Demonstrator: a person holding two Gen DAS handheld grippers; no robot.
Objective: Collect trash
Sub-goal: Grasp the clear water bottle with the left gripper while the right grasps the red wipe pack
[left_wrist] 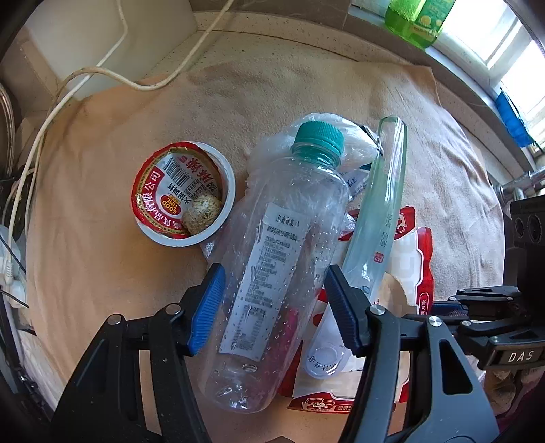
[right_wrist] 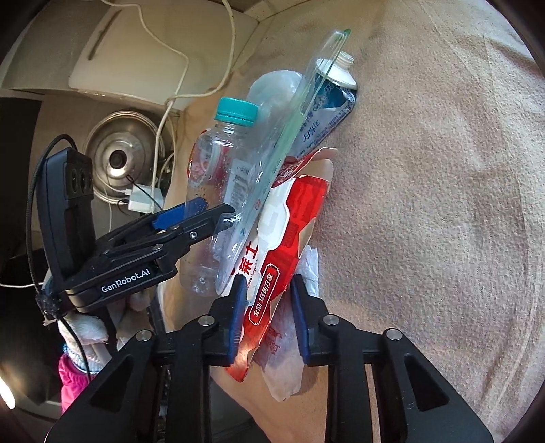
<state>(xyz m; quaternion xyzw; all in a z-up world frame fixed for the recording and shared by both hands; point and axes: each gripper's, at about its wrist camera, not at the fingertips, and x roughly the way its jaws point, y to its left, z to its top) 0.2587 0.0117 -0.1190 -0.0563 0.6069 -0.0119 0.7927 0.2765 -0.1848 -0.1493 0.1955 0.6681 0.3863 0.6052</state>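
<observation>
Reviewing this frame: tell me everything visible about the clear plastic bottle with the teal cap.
The clear plastic bottle is see-through, empty but for droplets inside, with a ribbed teal screw cap still on and a white printed label down its side. It lies tilted on the trash pile over the tan cloth, resting on red-and-white wrappers. The left tool straddles its lower body, blue pads against both sides. A clear plastic strip leans beside it.

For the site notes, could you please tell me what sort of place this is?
Probably a home kitchen counter by a window: a cloth-covered stone worktop, a metal pot lid beside it, and drink bottles on the sill.
</observation>
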